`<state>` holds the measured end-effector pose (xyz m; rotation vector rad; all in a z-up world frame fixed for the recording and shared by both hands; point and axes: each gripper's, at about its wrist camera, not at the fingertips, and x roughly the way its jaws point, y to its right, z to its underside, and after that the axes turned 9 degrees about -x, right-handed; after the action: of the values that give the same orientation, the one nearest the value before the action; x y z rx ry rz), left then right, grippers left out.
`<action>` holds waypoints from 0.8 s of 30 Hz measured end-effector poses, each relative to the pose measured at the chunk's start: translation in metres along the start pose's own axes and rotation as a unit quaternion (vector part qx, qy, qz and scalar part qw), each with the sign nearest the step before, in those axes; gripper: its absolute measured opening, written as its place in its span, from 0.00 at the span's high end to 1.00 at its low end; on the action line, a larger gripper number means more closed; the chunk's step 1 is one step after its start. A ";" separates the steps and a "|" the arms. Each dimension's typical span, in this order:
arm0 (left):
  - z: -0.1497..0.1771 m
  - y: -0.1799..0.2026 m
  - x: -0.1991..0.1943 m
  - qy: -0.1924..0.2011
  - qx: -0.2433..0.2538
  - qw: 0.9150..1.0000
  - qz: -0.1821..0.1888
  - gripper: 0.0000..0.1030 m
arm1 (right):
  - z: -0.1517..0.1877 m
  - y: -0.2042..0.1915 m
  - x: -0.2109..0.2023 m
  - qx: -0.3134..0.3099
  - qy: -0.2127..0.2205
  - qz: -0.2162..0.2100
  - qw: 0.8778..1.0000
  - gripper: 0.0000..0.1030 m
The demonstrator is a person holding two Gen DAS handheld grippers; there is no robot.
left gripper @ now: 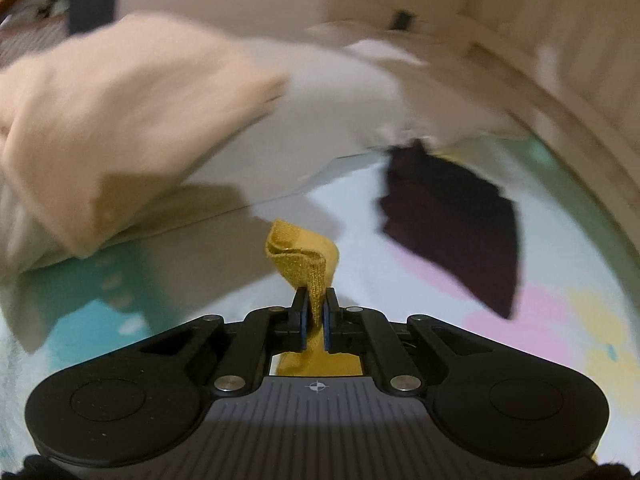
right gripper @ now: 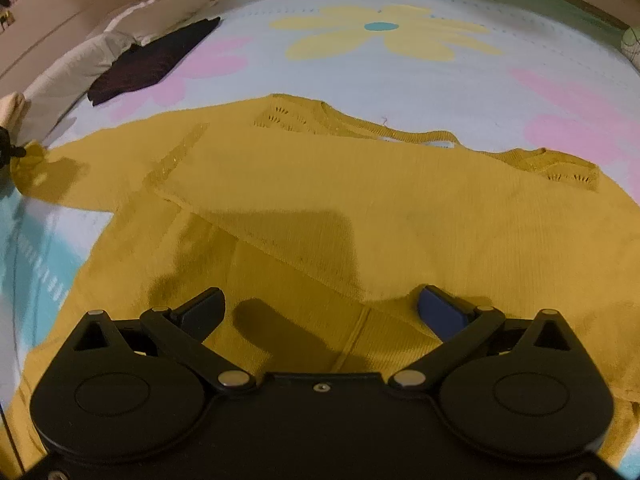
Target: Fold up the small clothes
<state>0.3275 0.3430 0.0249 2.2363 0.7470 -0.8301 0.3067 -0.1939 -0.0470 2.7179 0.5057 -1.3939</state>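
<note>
left gripper (left gripper: pixel 315 312) clamped on yellow sweater (right gripper: pixel 320 208); right gripper (right gripper: pixel 322 310) wide open, empty.

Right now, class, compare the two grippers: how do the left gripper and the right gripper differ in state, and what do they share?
The left gripper has its jaws shut on a fold of the mustard sweater; the right gripper has its jaws spread wide, clamping nothing. The left gripper grips the sweater near a sleeve end; the right gripper is poised over the sweater's body. They share the same black two-finger build, and both work over the floral sheet.
</note>
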 end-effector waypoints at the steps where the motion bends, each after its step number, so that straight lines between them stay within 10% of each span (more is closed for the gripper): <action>1: 0.003 0.012 -0.007 0.001 0.010 1.000 0.011 0.94 | -0.001 0.002 -0.001 0.004 0.001 -0.005 1.000 0.00; 12: 0.099 0.166 -0.084 -0.026 0.157 0.973 0.169 0.94 | -0.011 0.038 -0.048 0.067 0.066 -0.016 0.995 0.00; 24: 0.290 0.248 -0.080 -0.160 0.331 0.900 0.234 0.92 | 0.010 0.101 -0.077 0.163 0.086 -0.003 0.983 0.00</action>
<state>0.3421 -0.0460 -0.0045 2.5824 -0.2858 -1.2820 0.2885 -0.3119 -0.0019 3.1173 0.3174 -1.3580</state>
